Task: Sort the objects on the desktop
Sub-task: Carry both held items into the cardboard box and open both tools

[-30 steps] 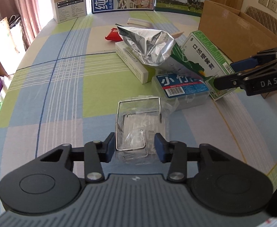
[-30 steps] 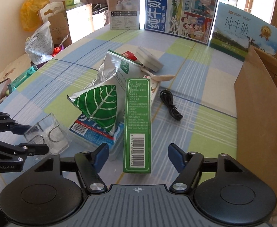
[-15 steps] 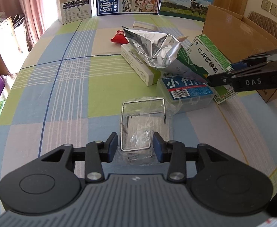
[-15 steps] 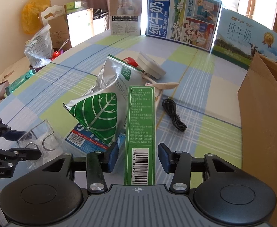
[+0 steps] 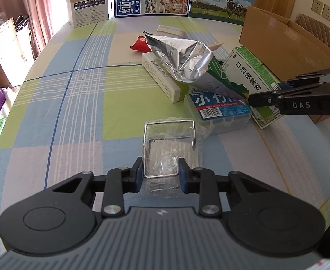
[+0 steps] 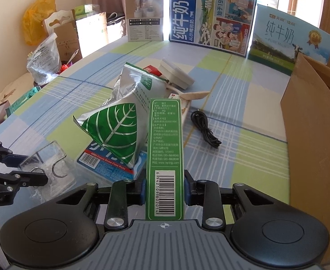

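My left gripper [image 5: 160, 171] is shut on a clear plastic packet with a wire hook frame [image 5: 168, 141], which lies on the checked tablecloth. The packet also shows in the right wrist view [image 6: 45, 164]. My right gripper [image 6: 165, 189] is shut on the near end of a tall green and white box [image 6: 166, 155], seen from the side in the left wrist view [image 5: 252, 78]. Beside the box lie a silver and green foil bag [image 6: 120, 123] and a blue dental floss box [image 5: 219, 110].
An open cardboard box [image 5: 284, 40] stands at the right. A black cable [image 6: 206, 132], a wooden spoon [image 6: 192, 95], a white case [image 6: 176, 76], a long white box [image 5: 160, 78] and a red packet [image 5: 139, 43] lie further back. Milk cartons [image 6: 212, 18] line the far edge.
Both grippers have closed: the left onto the wire hook packet, the right onto the green box. Both views have moved slightly.
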`<state>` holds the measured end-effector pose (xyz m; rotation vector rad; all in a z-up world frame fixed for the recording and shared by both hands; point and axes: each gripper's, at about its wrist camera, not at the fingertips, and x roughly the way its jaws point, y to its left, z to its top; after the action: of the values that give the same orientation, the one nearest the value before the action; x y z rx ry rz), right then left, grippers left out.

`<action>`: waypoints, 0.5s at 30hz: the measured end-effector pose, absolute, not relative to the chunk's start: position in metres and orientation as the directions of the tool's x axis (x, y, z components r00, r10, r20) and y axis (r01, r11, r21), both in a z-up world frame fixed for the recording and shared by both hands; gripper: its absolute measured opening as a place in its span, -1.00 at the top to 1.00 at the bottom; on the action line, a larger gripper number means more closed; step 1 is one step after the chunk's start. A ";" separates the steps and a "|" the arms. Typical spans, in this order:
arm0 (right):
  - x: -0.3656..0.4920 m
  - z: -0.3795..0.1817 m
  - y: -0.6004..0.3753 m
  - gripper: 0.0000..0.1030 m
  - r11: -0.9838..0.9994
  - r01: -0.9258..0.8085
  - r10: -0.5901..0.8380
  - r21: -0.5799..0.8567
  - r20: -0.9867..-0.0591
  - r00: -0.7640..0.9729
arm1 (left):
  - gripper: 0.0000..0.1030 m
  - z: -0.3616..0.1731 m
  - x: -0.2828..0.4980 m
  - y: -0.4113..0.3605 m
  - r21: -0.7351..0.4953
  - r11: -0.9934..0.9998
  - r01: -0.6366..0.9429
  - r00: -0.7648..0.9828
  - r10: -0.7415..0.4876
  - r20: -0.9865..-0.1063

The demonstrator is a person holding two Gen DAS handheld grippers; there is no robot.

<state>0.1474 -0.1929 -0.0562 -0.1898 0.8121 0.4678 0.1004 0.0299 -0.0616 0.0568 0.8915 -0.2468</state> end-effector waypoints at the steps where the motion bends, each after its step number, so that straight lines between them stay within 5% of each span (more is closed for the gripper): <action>1: 0.146 -0.055 -0.193 0.47 0.883 -0.470 0.330 0.015 -0.733 0.595 | 0.49 -0.061 0.100 0.030 -0.059 0.970 0.235 0.602 -0.193 -0.775; 15: 0.127 -0.028 -0.200 0.47 0.887 -0.462 0.328 0.010 -0.719 0.613 | 0.50 -0.040 0.086 0.026 -0.062 0.972 0.227 0.616 -0.193 -0.763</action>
<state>0.1271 -0.2004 -0.0280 -0.1837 0.7888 0.4583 0.0860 0.0262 -0.0399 0.0425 0.8738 -0.2418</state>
